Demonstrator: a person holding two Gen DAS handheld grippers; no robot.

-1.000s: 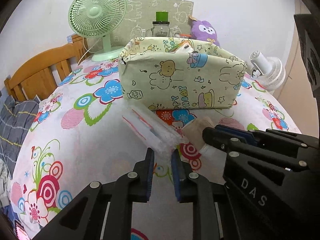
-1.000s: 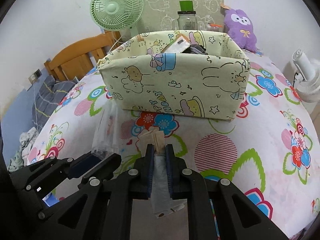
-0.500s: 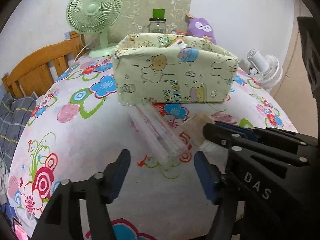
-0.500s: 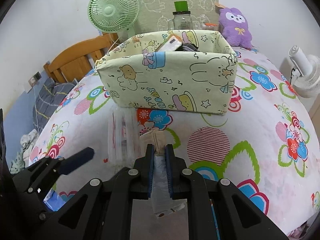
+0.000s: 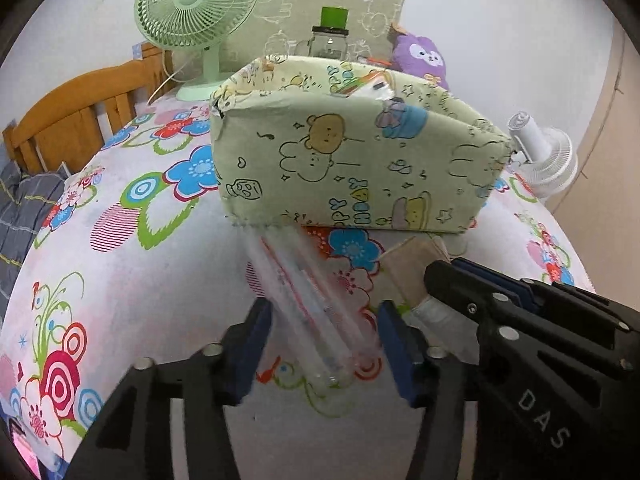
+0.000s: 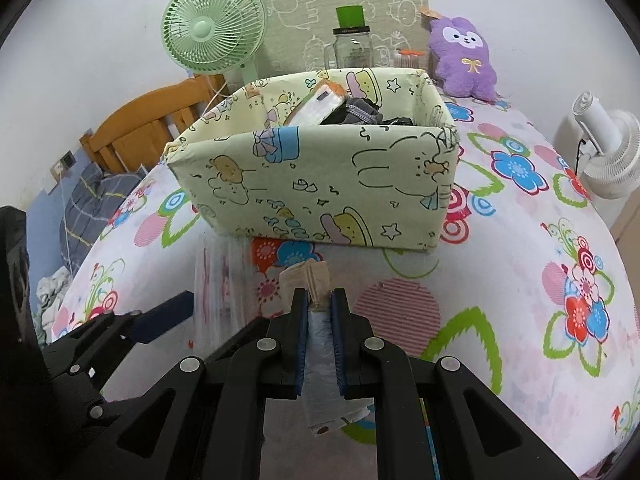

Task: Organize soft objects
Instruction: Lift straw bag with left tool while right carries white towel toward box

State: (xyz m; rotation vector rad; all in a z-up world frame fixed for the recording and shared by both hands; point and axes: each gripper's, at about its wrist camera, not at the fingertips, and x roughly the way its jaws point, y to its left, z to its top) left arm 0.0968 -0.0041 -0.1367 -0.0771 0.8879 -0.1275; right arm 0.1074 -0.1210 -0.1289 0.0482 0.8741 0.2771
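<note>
Down on the flowered bedsheet (image 5: 132, 292), a clear plastic pack (image 5: 316, 312) lies just in front of the cartoon-print fabric box (image 5: 360, 168). Left gripper (image 5: 324, 344) straddles the pack's near end, jaws closing, blue pads not visibly pressing on it. Right gripper (image 6: 319, 344) is clamped tight on a small beige-and-white packet (image 6: 310, 280), just beside the clear pack. Box holds a white pack (image 6: 320, 106) and dark cloth (image 6: 356, 114). Behind: green fan (image 6: 214, 32), purple plush (image 6: 464, 56).
</note>
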